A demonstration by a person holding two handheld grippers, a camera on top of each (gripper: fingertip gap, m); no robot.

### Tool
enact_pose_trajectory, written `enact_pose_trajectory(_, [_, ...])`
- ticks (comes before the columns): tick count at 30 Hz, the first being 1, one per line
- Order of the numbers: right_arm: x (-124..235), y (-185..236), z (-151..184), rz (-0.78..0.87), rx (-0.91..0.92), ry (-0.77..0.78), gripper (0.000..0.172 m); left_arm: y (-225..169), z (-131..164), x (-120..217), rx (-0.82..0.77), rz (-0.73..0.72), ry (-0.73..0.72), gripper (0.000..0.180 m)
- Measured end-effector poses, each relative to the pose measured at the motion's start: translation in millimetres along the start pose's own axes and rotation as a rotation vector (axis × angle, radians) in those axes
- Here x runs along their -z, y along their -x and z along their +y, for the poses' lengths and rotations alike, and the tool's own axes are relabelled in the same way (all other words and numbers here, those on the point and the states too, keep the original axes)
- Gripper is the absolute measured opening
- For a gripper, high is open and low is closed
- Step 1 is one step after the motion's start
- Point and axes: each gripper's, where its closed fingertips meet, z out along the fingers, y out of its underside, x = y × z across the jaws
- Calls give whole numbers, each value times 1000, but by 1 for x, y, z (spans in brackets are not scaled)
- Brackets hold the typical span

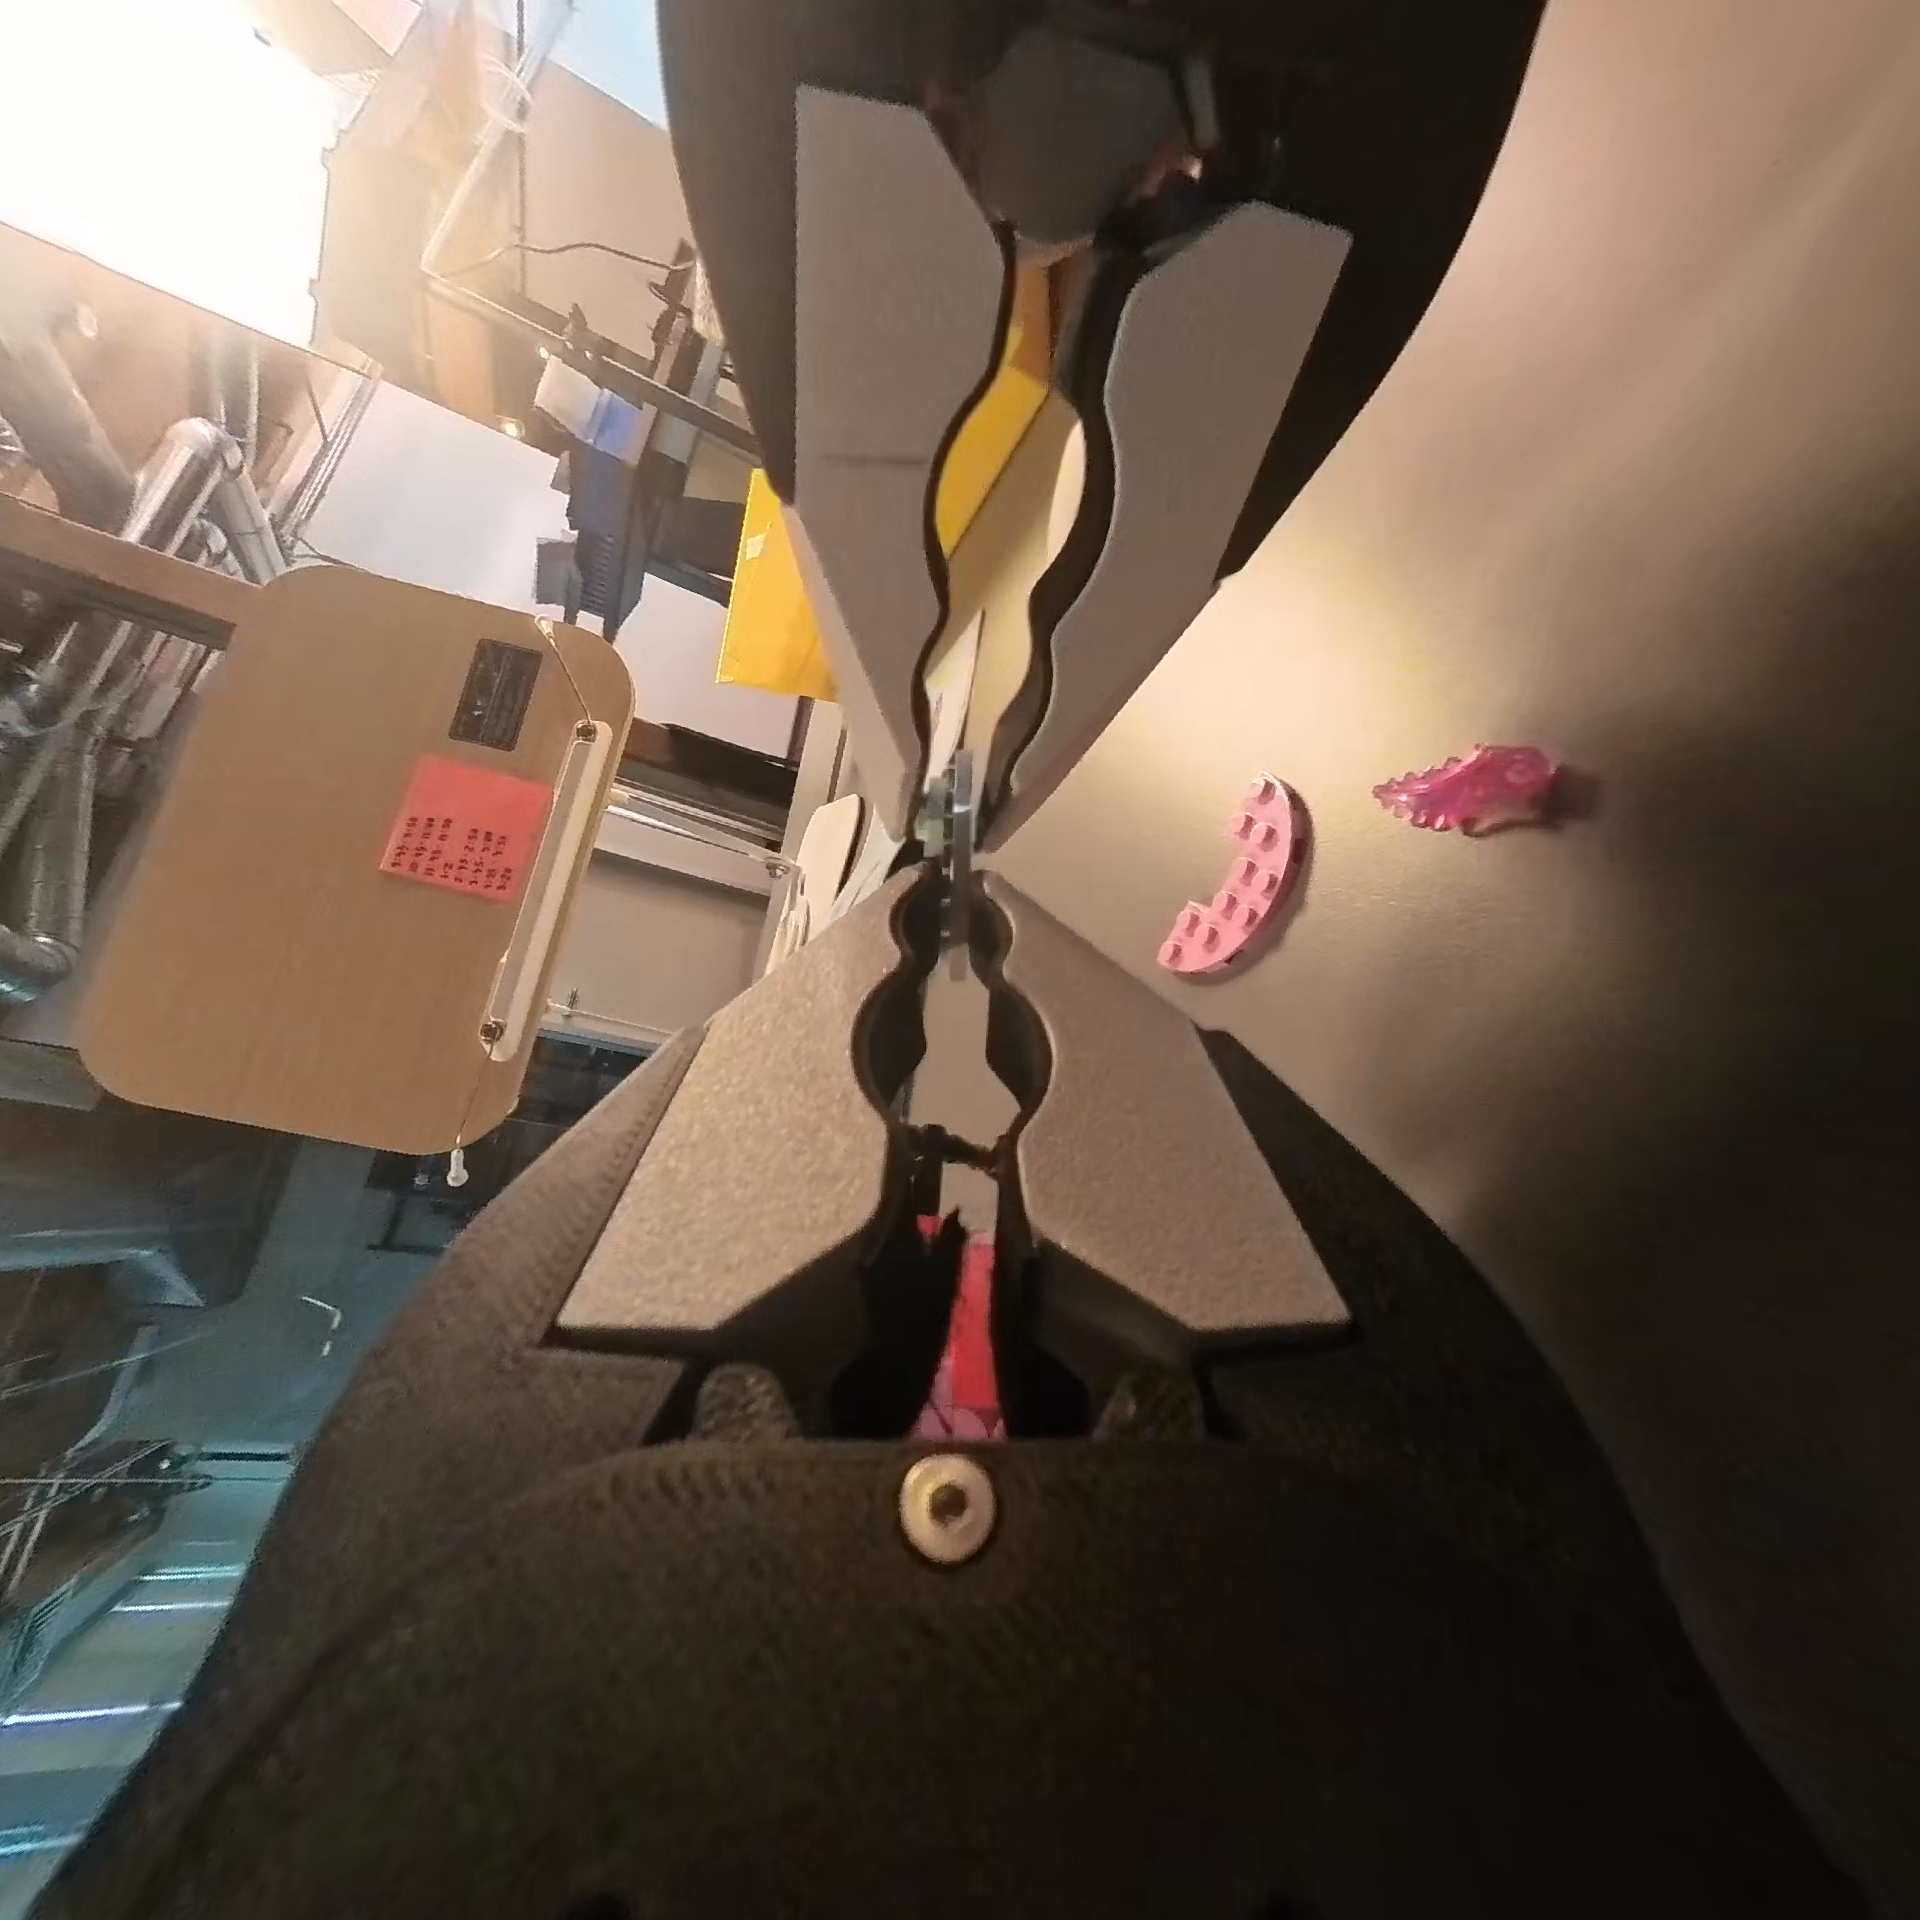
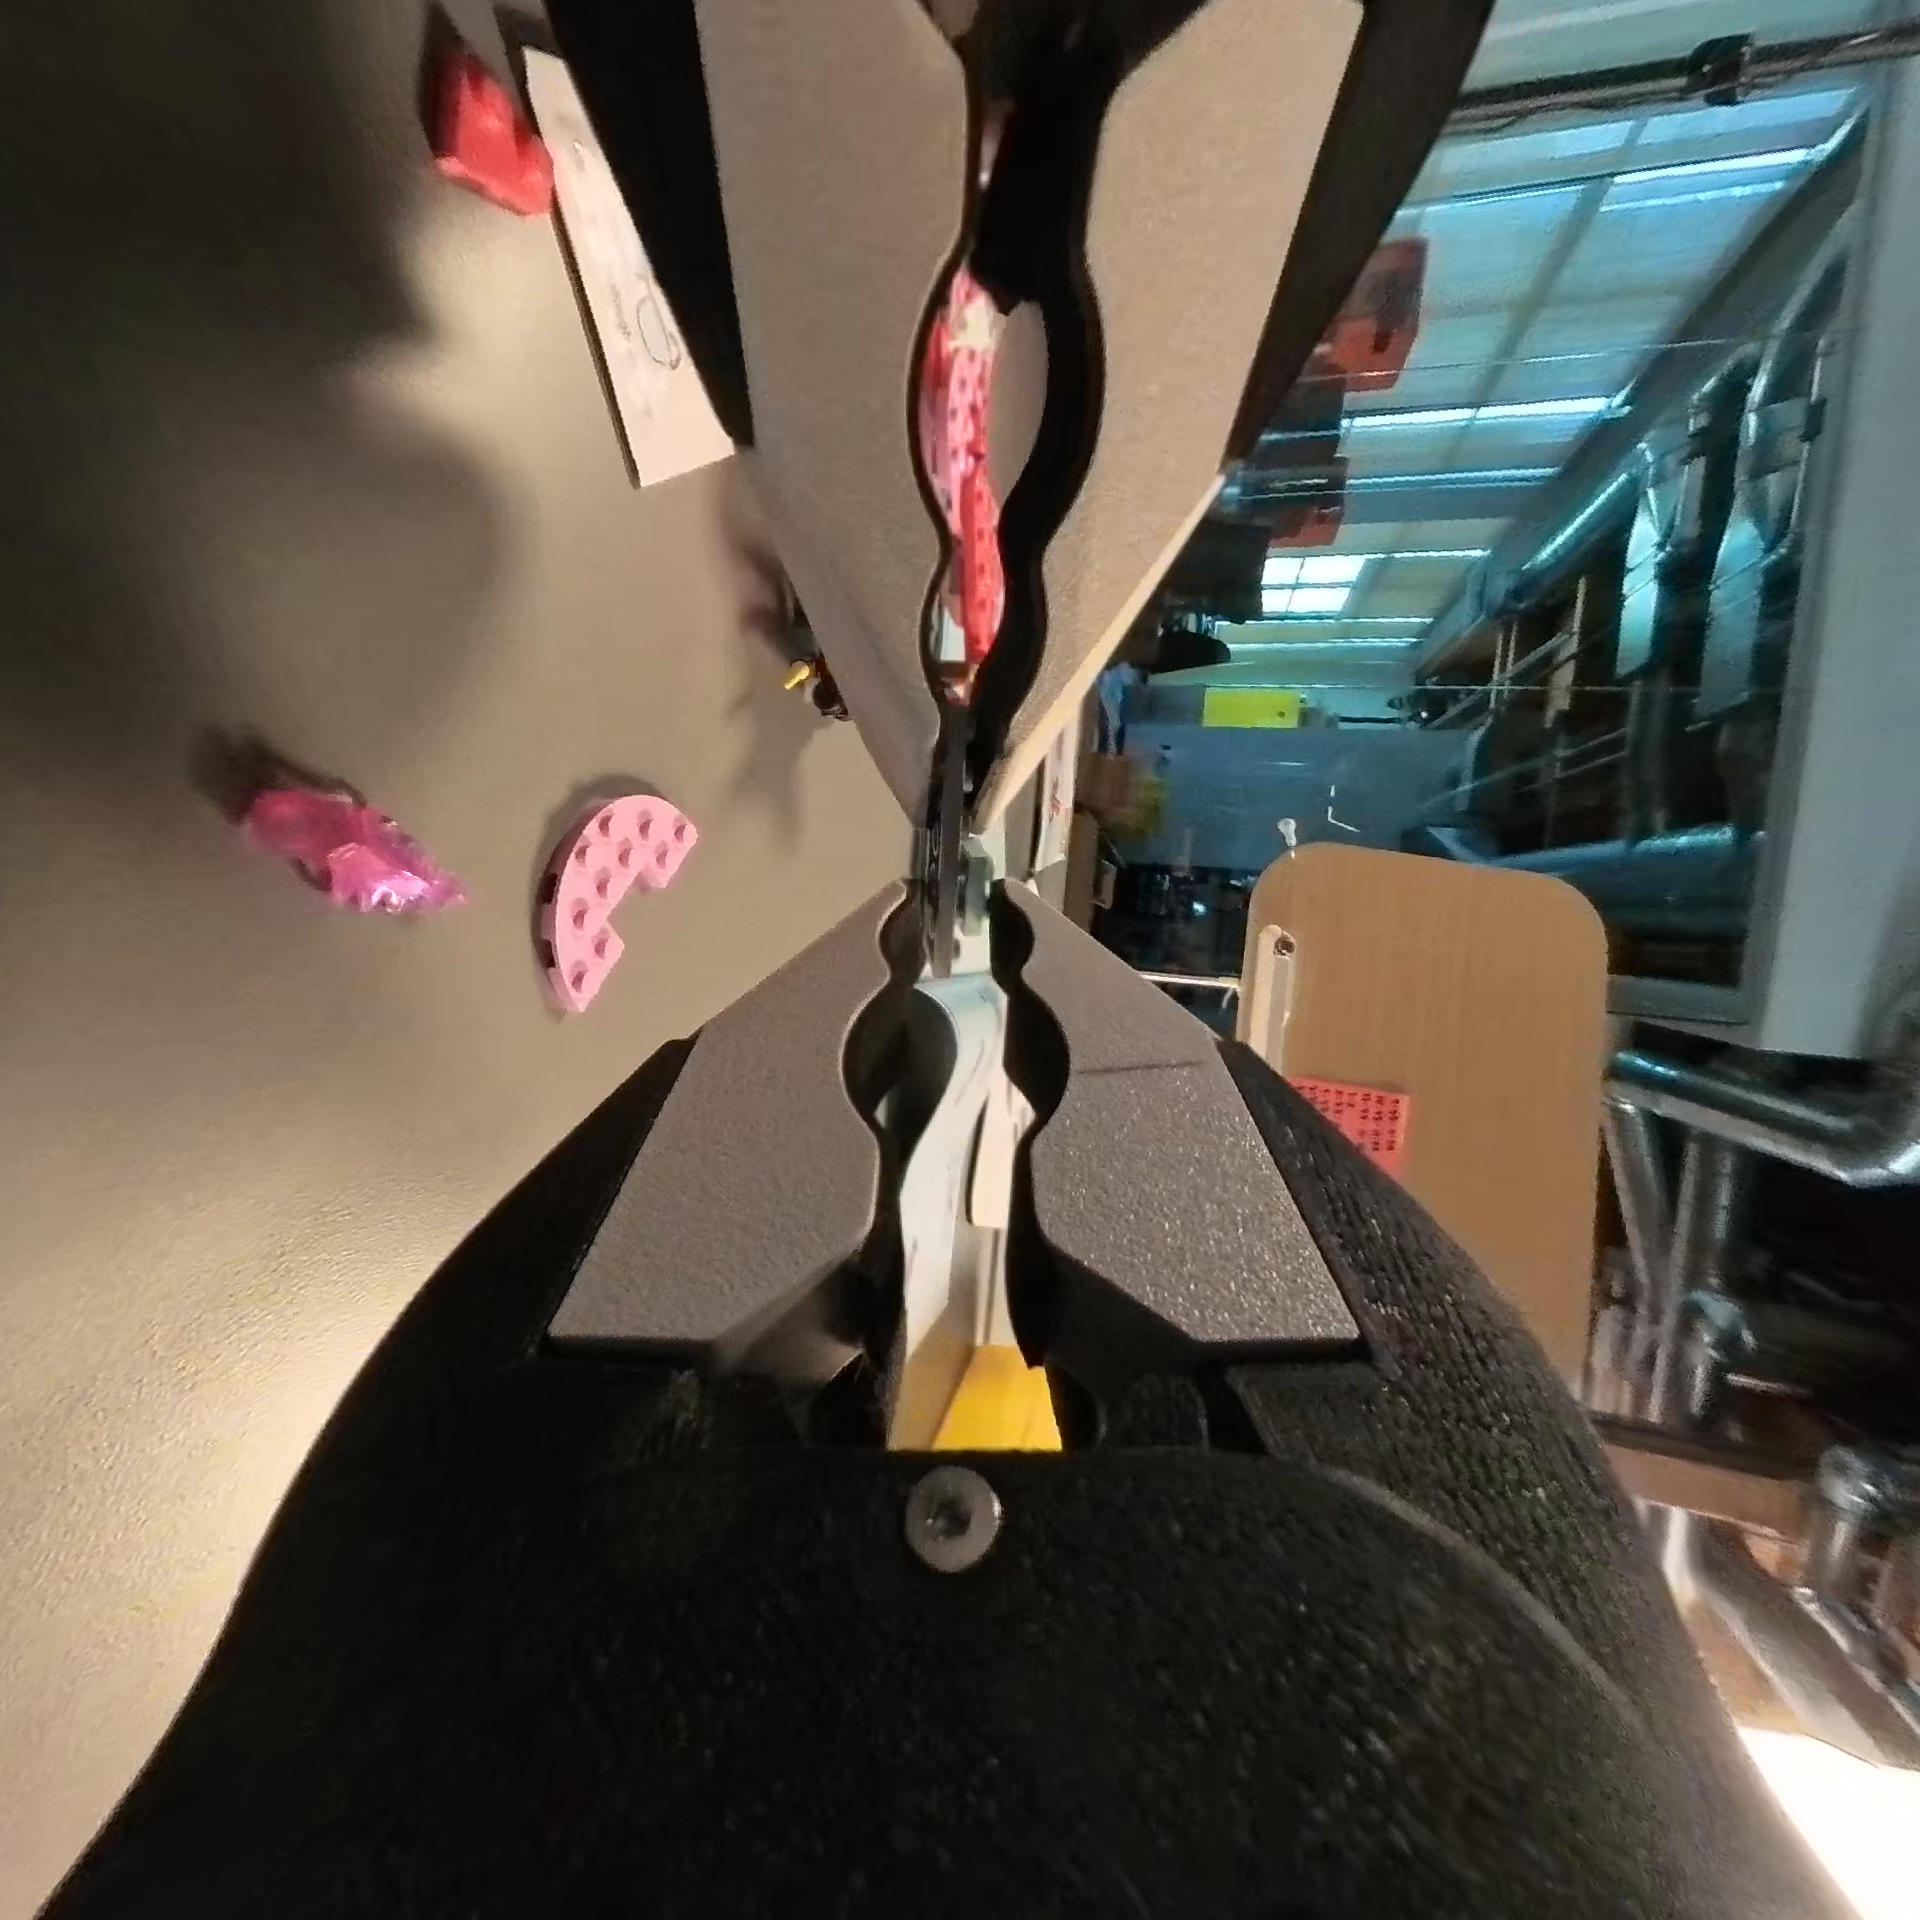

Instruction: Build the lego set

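Observation:
My left gripper point(image 1: 954, 883) and my right gripper point(image 2: 954, 891) meet tip to tip above the grey table point(image 1: 1558, 520). Both are shut on one thin grey plate point(image 1: 961, 862) that stands edge-on between them. In the right wrist view the plate point(image 2: 943, 883) looks dark, with a small pale piece point(image 2: 977, 878) on its side. The right gripper comes in from the top of the left wrist view point(image 1: 961, 800). The left gripper comes in from the top of the right wrist view point(image 2: 951, 805).
A pink half-round studded plate point(image 1: 1236, 883) point(image 2: 613, 899) and a clear magenta piece point(image 1: 1475, 800) point(image 2: 348, 857) lie on the table. A red piece point(image 2: 488, 135) and a white card point(image 2: 623, 291) lie farther off. A wooden chair back point(image 1: 343, 862) point(image 2: 1455, 1039) stands beyond the table edge. My two grippers' fingertips are within a few centimetres of each other.

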Motion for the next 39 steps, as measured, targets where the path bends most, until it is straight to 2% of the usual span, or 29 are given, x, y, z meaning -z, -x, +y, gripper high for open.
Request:
enact_pose_trajectory(5, [0,2,-2,-4,-3,-19,15,0,1,0,9,3,2,3])
enact_pose_trajectory(8, [2,-1,-3,17,13,-35,8,1,0,0,25,5,-3,3])
enact_pose_trajectory(28, [3,4,-2,-39,-15,-23,5,-5,-3,1,-11,15,-16,3])
enact_pose_trajectory(30, [4,1,-2,-5,-28,-31,6,-2,-5,1,67,15,-29,3])
enact_pose_trajectory(32, [6,-4,-1,76,14,-23,6,0,-9,2,260,58,-58,9])
enact_pose_trajectory(34, [9,-7,1,140,79,-4,6,6,-12,4,391,74,-86,28])
enact_pose_trajectory(36, [13,-9,-1,197,113,-8,6,8,-13,4,505,109,-105,36])
enact_pose_trajectory(39, [18,-14,-4,263,176,-7,6,5,-18,5,629,180,-141,30])
